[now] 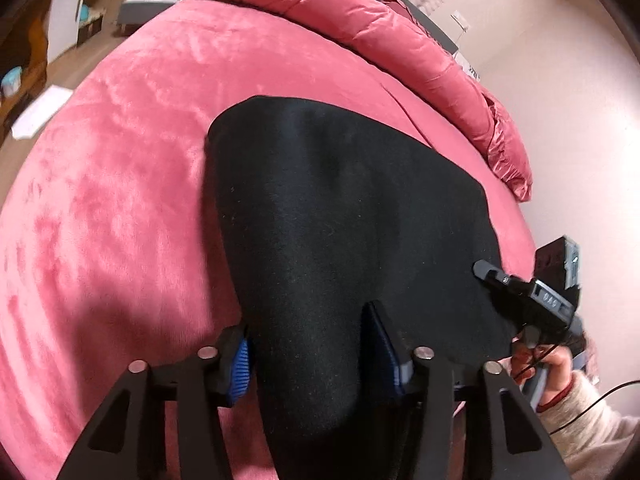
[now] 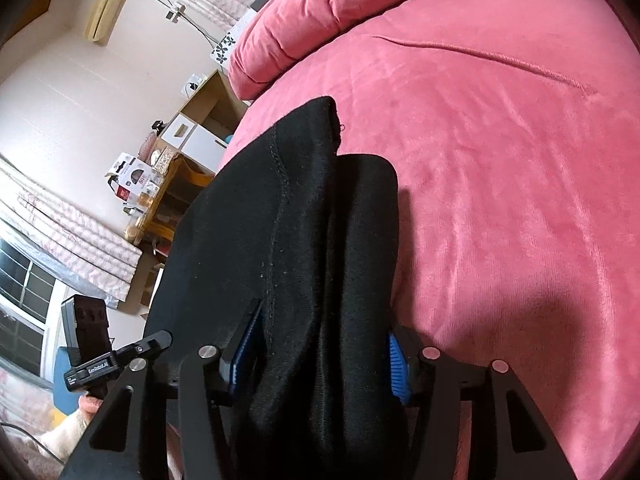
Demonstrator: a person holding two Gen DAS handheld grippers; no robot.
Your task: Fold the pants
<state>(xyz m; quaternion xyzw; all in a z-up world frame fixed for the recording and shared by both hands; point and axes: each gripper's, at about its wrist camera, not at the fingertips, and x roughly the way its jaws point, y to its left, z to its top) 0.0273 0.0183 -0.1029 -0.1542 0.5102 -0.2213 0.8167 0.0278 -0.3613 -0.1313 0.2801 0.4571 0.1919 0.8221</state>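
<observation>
Black pants [image 1: 340, 200] lie lengthwise on the pink bed cover [image 1: 120, 160], far end flat, near end lifted toward me. My left gripper [image 1: 308, 344] is shut on that near end, and dark cloth fills the gap between its blue pads [image 1: 240, 368]. At the right edge of the left wrist view, a hand holds my right gripper [image 1: 492, 276] at the pants' side. In the right wrist view, the pants [image 2: 288, 200] are bunched in thick folds, and my right gripper [image 2: 324, 340] is shut on the bundle. The left gripper [image 2: 156, 340] shows at the lower left.
A rolled pink duvet [image 1: 400, 40] lies along the far edge of the bed, by a pale wall. A wooden shelf [image 2: 160, 192] with boxes and bottles stands beside the bed, near a curtained window [image 2: 24, 292]. White paper [image 1: 40, 112] lies on the floor.
</observation>
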